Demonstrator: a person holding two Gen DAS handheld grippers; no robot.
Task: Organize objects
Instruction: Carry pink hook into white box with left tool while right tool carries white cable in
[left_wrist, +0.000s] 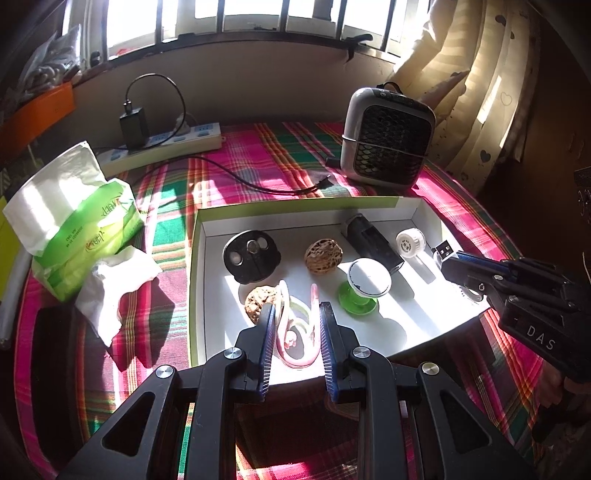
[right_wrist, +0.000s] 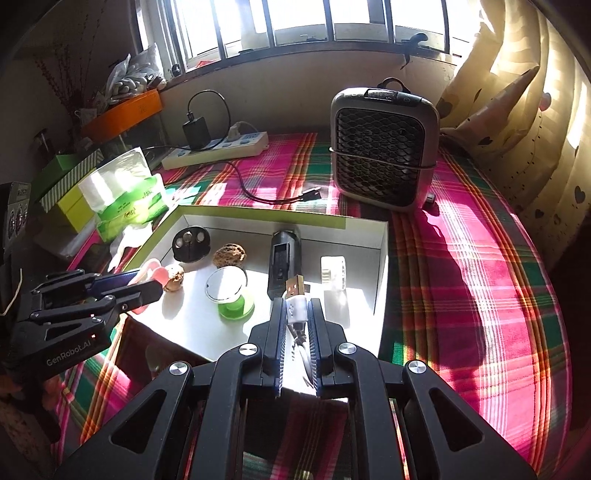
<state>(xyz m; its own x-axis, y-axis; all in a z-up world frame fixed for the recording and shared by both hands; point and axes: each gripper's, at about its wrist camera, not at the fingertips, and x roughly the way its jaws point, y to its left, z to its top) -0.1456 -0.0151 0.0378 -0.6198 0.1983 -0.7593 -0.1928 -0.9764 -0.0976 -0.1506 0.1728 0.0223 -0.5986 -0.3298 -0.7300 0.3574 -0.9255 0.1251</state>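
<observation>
My left gripper (left_wrist: 298, 307) is shut on a pink and white looped piece (left_wrist: 295, 332), held over the near edge of a white tray with a green rim (left_wrist: 295, 202). From the right wrist view, that gripper (right_wrist: 147, 284) hovers at the tray's left side. My right gripper (right_wrist: 296, 301) is shut on a white USB cable (right_wrist: 295, 308), whose metal plug sticks out past the tips over the tray. In the tray lie a black round disc (left_wrist: 252, 256), two walnuts (left_wrist: 323, 255), a green-footed white dish (left_wrist: 365, 284), a black block (left_wrist: 371, 240) and a white cap (left_wrist: 410, 242).
A grey fan heater (left_wrist: 386, 140) stands behind the tray on the plaid cloth. A power strip (left_wrist: 166, 146) with a black charger and a loose black cord (left_wrist: 240, 177) lies at the back left. A green tissue pack (left_wrist: 81, 236) sits left of the tray. A curtain hangs at the right.
</observation>
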